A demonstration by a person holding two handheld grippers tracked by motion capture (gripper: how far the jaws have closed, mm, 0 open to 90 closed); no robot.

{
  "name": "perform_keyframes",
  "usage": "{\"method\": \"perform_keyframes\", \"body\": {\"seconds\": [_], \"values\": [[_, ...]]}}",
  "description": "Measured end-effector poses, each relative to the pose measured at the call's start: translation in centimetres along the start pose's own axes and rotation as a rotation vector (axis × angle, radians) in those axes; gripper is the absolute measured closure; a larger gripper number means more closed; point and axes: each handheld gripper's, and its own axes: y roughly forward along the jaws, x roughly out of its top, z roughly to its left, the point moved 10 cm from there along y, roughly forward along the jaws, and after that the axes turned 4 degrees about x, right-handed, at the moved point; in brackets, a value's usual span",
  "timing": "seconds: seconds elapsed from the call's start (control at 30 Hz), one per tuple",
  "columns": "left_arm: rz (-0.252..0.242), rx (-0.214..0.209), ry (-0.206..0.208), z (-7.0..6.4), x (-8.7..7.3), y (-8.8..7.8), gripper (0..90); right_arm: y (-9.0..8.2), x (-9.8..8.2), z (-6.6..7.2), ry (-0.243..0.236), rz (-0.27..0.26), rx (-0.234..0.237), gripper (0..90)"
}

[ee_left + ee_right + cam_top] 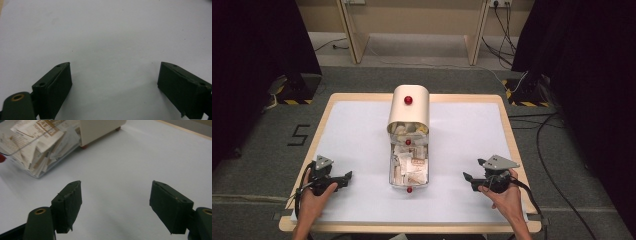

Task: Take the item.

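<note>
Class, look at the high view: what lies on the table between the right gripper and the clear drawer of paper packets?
Nothing: between the right gripper and the clear drawer lies only bare white table surface; the high view shows this.

The left gripper [113,82] hangs over the bare white table top [112,37], jaws wide apart, nothing between them.

White-topped wooden table [362,125], grey floor [257,165], black curtains [252,50], floor cables [547,145]

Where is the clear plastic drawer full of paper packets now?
In the high view, the clear plastic drawer sits at the table's centre, pulled out toward the person from the cream rounded box.
</note>
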Motion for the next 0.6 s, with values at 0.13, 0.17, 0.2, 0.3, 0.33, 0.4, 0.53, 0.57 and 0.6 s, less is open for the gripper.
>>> {"method": "perform_keyframes", "body": {"seconds": [0.13, 0.17, 0.2, 0.3, 0.33, 0.4, 0.53, 0.57, 0.6], "values": [[0.0, 0.0, 0.0, 0.0, 0.0, 0.0, 11.3, 0.1, 0.9, 1.7, -0.018, -0.007, 0.031, 30.2], [0.0, 0.0, 0.0, 0.0, 0.0, 0.0, 11.3, 0.2, 1.1, 2.0, -0.025, -0.009, 0.039, 31.2], [0.0, 0.0, 0.0, 0.0, 0.0, 0.0, 11.3, 0.2, 1.4, 2.6, -0.03, -0.013, 0.057, 32.7], [-0.001, 0.0, -0.002, 0.0, 0.0, 0.0, 11.3, 0.4, 2.2, 4.1, -0.056, -0.023, 0.086, 35.7], [-0.001, 0.0, -0.002, 0.0, 0.0, 0.0, 11.3, 0.5, 2.4, 4.5, -0.065, -0.027, 0.095, 36.9], [0.0, 0.0, 0.0, 0.0, 0.0, 0.0, 11.3, 0.6, 3.0, 5.3, -0.081, -0.037, 0.11, 38.8], [0.001, 0.0, 0.0, 0.0, 0.0, 0.0, 11.3, 0.7, 4.0, 6.8, -0.095, -0.059, 0.136, 41.9], [0.0, 0.0, 0.0, 0.0, 0.0, 0.0, 11.3, 0.7, 4.2, 7.0, -0.102, -0.064, 0.141, 42.6], [0.0, 0.0, -0.001, 0.0, 0.0, 0.0, 11.3, 0.7, 4.4, 7.3, -0.106, -0.067, 0.145, 43.0]]}}
